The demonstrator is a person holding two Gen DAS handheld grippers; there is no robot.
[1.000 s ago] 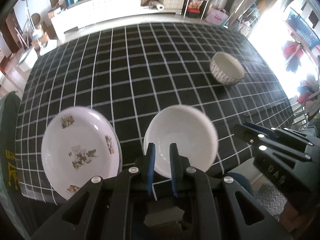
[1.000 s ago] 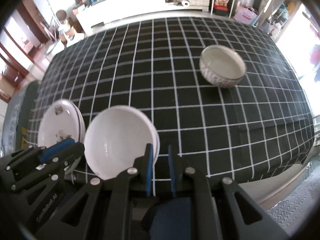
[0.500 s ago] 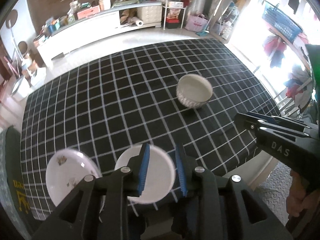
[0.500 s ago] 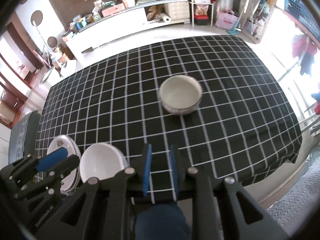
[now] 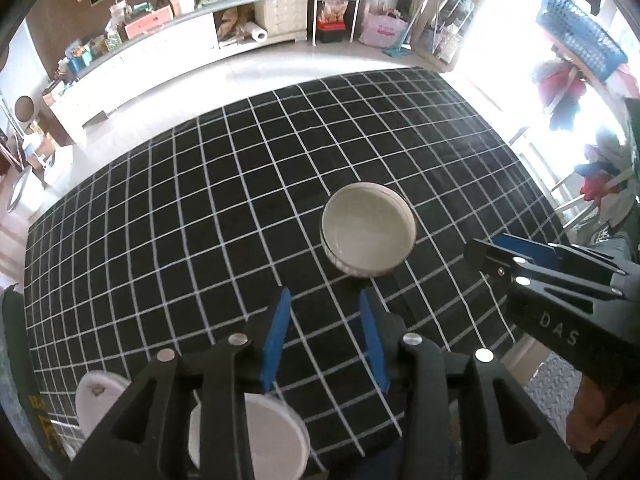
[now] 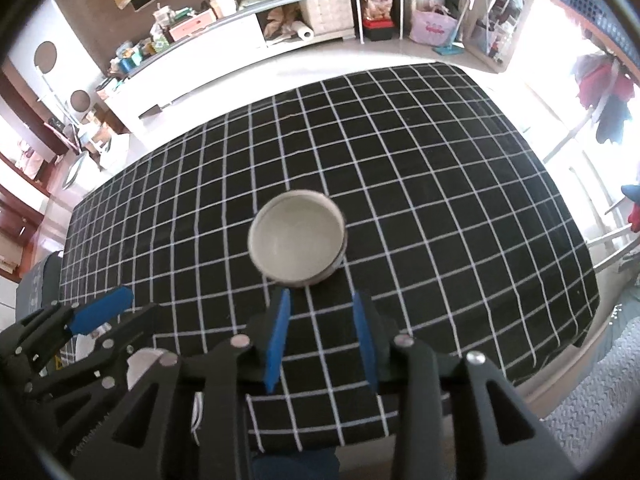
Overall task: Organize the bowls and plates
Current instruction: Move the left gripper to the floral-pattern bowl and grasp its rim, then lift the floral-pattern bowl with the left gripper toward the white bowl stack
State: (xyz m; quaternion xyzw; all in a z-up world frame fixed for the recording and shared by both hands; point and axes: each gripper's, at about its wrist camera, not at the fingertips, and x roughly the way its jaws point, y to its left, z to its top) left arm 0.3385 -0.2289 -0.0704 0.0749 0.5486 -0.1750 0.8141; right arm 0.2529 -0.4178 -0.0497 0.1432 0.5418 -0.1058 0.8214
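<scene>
A patterned bowl (image 5: 368, 236) with a pale inside stands upright near the middle of the black checked tablecloth (image 5: 200, 200); it also shows in the right wrist view (image 6: 297, 244). My left gripper (image 5: 326, 304) is open and empty, raised above the table just short of the bowl. My right gripper (image 6: 322, 302) is open and empty, also just short of the bowl. A plain white bowl (image 5: 276, 440) and a printed white plate (image 5: 96, 404) sit at the near left edge, partly hidden behind the left gripper.
The table's near edge (image 6: 520, 384) drops off below both grippers. The right gripper (image 5: 560, 284) shows at the right of the left wrist view, and the left gripper (image 6: 100, 312) at the lower left of the right wrist view. A cluttered white counter (image 5: 180, 48) lies beyond the table.
Both grippers have let go of the white bowl, opened wide, risen and moved back. The white bowl now rests beside the printed plate at the near left edge.
</scene>
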